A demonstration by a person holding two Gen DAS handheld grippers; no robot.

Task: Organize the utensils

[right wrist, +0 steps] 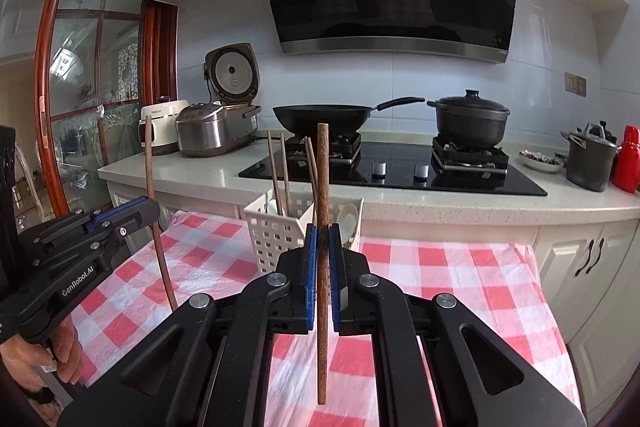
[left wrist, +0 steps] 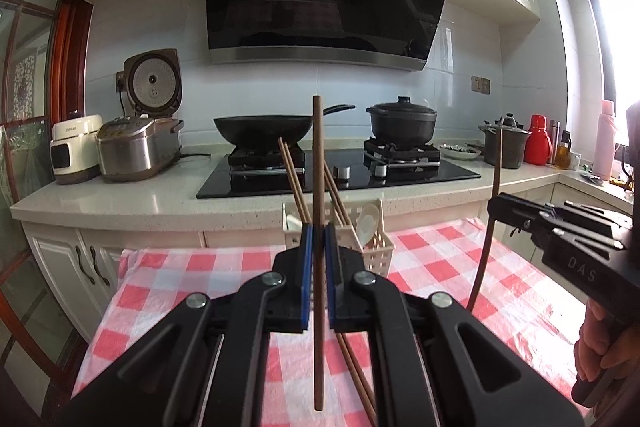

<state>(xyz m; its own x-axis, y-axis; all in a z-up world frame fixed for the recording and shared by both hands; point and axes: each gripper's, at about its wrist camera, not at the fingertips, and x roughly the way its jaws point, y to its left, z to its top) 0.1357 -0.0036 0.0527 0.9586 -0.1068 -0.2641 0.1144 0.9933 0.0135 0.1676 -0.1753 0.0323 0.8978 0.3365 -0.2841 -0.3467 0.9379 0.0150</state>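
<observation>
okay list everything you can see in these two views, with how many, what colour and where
held chopstick: two, brown, upright, one clamped in each gripper
white basket: one, on the checked cloth by the counter, holding chopsticks and spoons
basket chopsticks: at least four, brown, leaning in the basket
spoons: at least two, white, in the basket
checked cloth: one, red and white, over the table
wok: one, black, left burner
lidded pot: one, black, right burner
rice cookers: two, silver open-lidded and white, counter left
grey pot: one, counter right
red flask: one, far right
left hand-held gripper: black, blue pads, shut on a chopstick
right hand-held gripper: same, shut on the other
</observation>
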